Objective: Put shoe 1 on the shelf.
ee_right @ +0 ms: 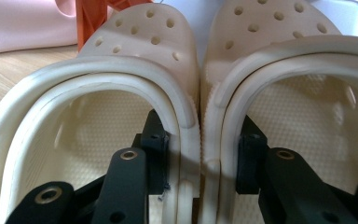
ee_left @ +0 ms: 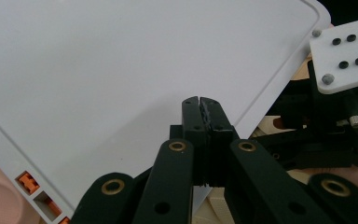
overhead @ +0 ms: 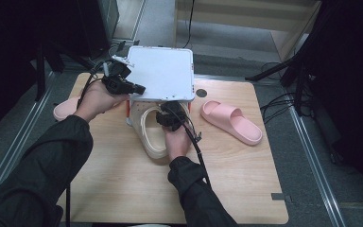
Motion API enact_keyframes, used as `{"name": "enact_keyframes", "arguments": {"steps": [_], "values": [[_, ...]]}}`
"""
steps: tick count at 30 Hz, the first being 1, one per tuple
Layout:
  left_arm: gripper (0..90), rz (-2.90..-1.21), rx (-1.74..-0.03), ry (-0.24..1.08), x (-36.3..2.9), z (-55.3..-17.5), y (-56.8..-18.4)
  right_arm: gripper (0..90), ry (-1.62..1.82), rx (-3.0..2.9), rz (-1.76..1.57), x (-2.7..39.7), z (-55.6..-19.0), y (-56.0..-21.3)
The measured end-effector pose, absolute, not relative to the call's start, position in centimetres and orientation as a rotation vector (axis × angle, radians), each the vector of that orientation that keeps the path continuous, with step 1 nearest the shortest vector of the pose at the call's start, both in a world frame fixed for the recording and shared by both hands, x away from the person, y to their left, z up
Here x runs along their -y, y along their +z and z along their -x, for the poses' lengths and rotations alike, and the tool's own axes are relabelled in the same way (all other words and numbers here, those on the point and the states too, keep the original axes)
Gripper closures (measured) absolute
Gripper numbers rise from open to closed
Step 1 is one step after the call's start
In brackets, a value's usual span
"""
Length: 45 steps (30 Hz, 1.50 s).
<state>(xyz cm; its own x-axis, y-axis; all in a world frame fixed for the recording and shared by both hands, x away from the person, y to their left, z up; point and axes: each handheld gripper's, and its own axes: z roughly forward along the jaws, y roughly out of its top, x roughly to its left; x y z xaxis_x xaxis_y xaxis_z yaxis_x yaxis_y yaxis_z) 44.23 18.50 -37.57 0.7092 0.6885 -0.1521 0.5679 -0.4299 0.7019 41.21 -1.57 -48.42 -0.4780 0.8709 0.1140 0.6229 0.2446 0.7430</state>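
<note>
Right gripper (overhead: 171,116): I have one jaw inside each of the two cream clogs (ee_right: 200,121), squeezing their touching inner walls together, so I hold the pair as one.
Clogs, position: side by side at the middle of the wooden table (overhead: 246,189), heels toward me, perforated toes pointing at the box and already under its raised lid.
Left gripper (overhead: 133,88): its jaws are pressed tight on the near edge of the white lid (ee_left: 121,60), holding it up and tilted.
Box (overhead: 128,109): white with orange parts, at the far edge of the table; its opening faces the clog toes.
Step in hand: as I judge it, sliding the pair into the box while the lid stays lifted.
How to do it well: I keep the squeeze even so neither clog slips, push straight and low along the table, watch that the toes clear the orange frame (ee_right: 93,18), and keep the lid high until the heels pass.
Risk: one clog twisting out of the pinch.
Further off: a pink slide (overhead: 230,121) to the right, another pink slide (overhead: 66,109) at the left edge, both apart from the work.
</note>
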Motion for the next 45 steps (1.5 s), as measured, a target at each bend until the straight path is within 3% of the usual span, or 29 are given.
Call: {"name": "enact_keyframes", "arguments": {"steps": [19,37,45], "values": [[89.6,-2.133,-0.954,0.197,-18.6,-44.2,-37.7,61.5,1.092,-2.184,-1.357,1.6,-41.0,-48.9],[89.6,-2.133,-0.956,0.199,-18.6,-44.1,-37.7,47.5,1.147,-2.266,-1.364,3.0,-40.1,-48.5],[89.6,-2.132,-0.958,0.197,-18.6,-44.2,-37.7,47.4,1.165,-2.305,-1.34,4.6,-38.6,-47.9]]}}
